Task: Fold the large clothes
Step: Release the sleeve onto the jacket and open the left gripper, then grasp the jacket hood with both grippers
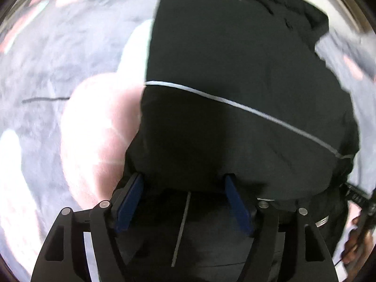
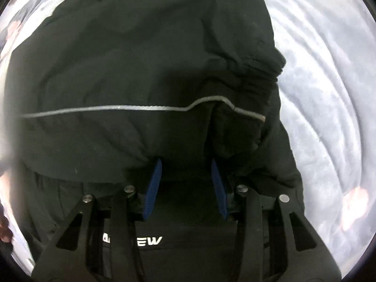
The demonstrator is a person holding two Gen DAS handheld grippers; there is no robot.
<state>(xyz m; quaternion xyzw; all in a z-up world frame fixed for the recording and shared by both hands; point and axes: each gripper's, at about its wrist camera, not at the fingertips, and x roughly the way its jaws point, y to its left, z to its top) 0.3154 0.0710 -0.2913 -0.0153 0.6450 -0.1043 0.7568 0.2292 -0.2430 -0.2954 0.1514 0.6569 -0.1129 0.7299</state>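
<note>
A large black jacket (image 1: 235, 70) with a thin grey reflective stripe (image 1: 235, 103) lies on a pale grey bedspread (image 1: 47, 58). It also fills the right wrist view (image 2: 141, 58), where white lettering (image 2: 150, 240) shows on the layer below. My left gripper (image 1: 184, 181) is open, its blue pads (image 1: 131, 202) wide apart at the jacket's near edge, with folded black cloth hanging over the tips. My right gripper (image 2: 185, 164) is open too, its blue pads (image 2: 154, 188) apart with bunched jacket cloth over the tips. No cloth is pinched in either view.
The bedspread has pink and white patches (image 1: 98, 129) left of the jacket and grey rumpled cloth (image 2: 317, 94) to its right. A dark hand and a gripper part (image 1: 362, 223) show at the far right of the left wrist view.
</note>
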